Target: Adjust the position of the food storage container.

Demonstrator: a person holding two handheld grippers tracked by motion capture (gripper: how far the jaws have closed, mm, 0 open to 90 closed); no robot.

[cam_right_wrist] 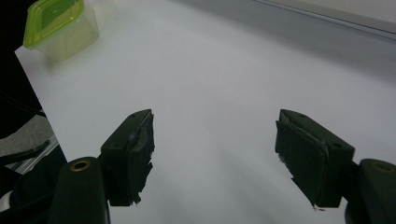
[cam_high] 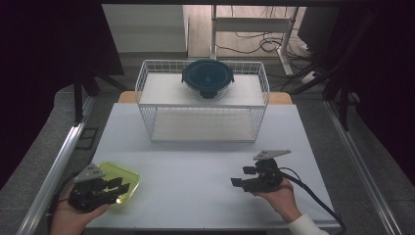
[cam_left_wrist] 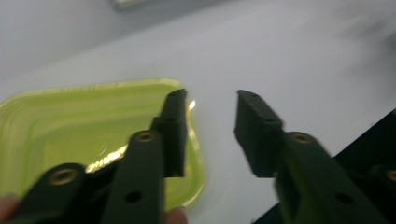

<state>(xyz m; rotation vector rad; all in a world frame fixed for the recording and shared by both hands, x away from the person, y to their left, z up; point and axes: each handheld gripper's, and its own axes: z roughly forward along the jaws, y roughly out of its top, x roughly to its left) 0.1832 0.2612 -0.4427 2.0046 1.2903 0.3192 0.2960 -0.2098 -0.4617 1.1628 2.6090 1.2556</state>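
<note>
Two wide things are set at the back of the white table [cam_high: 195, 171]: a wire rack [cam_high: 202, 98] and, on its top shelf, a round glass bowl with a dark lid [cam_high: 207, 78]. Nothing is seen on the rack's lower shelf. Near the front left corner of the table a lime-green container [cam_high: 122, 181] is found, and over its right edge the left gripper [cam_high: 117, 188] is held. Its jaws are seen partly apart in the left gripper view, one over the green lid [cam_left_wrist: 93, 126] and the other over bare table; the container's rim lies between them, but no pad is seen pressed on it, so no grip is judged to be made. The right gripper [cam_high: 243, 176] is held open over bare table, well apart from the container [cam_right_wrist: 60, 25]. Little is judged done: the container is not yet grasped, and lifting and placing are left.
</note>
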